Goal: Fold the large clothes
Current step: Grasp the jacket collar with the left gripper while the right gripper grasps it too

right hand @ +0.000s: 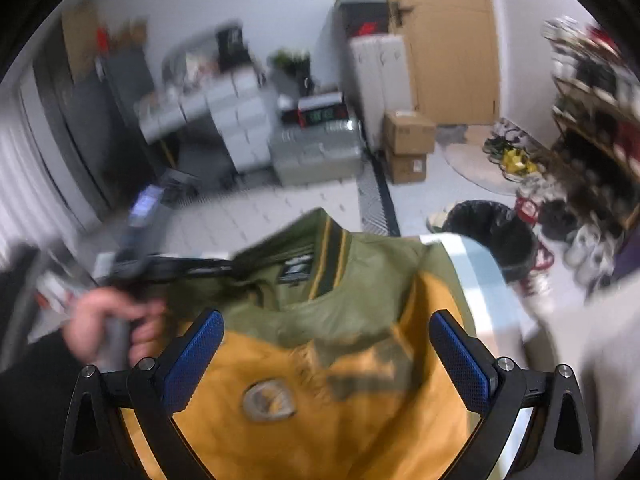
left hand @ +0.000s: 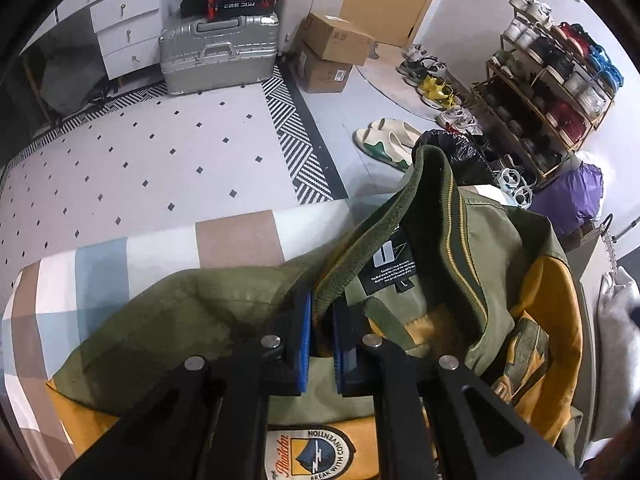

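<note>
An olive green and mustard yellow jacket (left hand: 436,292) lies bunched on a checked bed cover (left hand: 232,240), collar toward the far edge. My left gripper (left hand: 320,320) is shut on the jacket's collar edge, pinching the green fabric between its blue pads. In the blurred right wrist view the jacket (right hand: 332,344) lies below my right gripper (right hand: 326,344), which is open wide and empty above its yellow front. The left gripper (right hand: 224,266) shows there, held by a hand, gripping the collar at the left.
The bed's far edge drops to a tiled floor (left hand: 160,152). Beyond stand a silver suitcase (left hand: 218,54), cardboard boxes (left hand: 334,50), a shoe rack (left hand: 556,80), slippers (left hand: 388,138) and a black bin bag (right hand: 492,224) near the bed's right corner.
</note>
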`<action>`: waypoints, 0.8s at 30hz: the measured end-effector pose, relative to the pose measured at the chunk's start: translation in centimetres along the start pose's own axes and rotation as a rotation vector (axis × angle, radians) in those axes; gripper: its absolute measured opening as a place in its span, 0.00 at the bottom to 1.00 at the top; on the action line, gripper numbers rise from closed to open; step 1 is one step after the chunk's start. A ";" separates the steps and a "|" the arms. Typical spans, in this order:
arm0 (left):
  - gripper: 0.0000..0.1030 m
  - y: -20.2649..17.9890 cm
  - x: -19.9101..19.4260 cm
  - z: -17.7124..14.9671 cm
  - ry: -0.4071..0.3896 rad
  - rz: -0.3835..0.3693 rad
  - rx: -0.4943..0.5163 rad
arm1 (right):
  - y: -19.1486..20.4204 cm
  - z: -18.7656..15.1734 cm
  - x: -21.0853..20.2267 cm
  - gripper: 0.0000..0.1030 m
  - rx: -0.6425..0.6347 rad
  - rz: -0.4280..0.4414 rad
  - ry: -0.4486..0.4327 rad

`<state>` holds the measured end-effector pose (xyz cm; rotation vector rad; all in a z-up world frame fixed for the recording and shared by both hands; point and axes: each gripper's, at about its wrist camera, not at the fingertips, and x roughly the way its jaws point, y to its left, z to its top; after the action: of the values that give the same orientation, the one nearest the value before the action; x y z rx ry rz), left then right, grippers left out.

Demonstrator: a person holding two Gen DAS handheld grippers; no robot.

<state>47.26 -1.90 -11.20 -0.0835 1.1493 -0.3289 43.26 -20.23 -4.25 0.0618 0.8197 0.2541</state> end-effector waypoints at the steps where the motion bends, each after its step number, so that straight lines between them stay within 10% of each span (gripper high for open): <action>1: 0.04 0.2 0.3 0.0 -0.005 -0.001 -0.008 | 0.2 1.2 2.1 1.00 -0.029 0.001 0.044; 11: 0.05 0.8 1.6 0.1 -0.022 -0.047 -0.016 | -0.6 7.0 19.0 0.95 -0.044 -0.100 0.327; 14: 0.05 1.0 1.3 -0.1 -0.023 -0.058 -0.018 | -0.4 7.0 21.0 0.75 -0.092 -0.132 0.345; 16: 0.05 0.8 1.4 -0.1 -0.026 -0.046 -0.007 | 0.2 6.8 21.8 0.38 -0.154 -0.160 0.362; 21: 0.04 -0.2 0.8 -0.8 -0.023 0.008 0.030 | 0.7 6.2 20.3 0.14 -0.241 -0.216 0.289; 24: 0.03 -0.8 -0.7 -2.1 -0.025 0.015 0.050 | -1.0 6.3 17.1 0.10 -0.160 -0.078 0.234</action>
<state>44.91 -2.27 -11.27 -0.0355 1.1161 -0.3422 59.23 -16.67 -12.31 -0.1522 1.0289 0.2553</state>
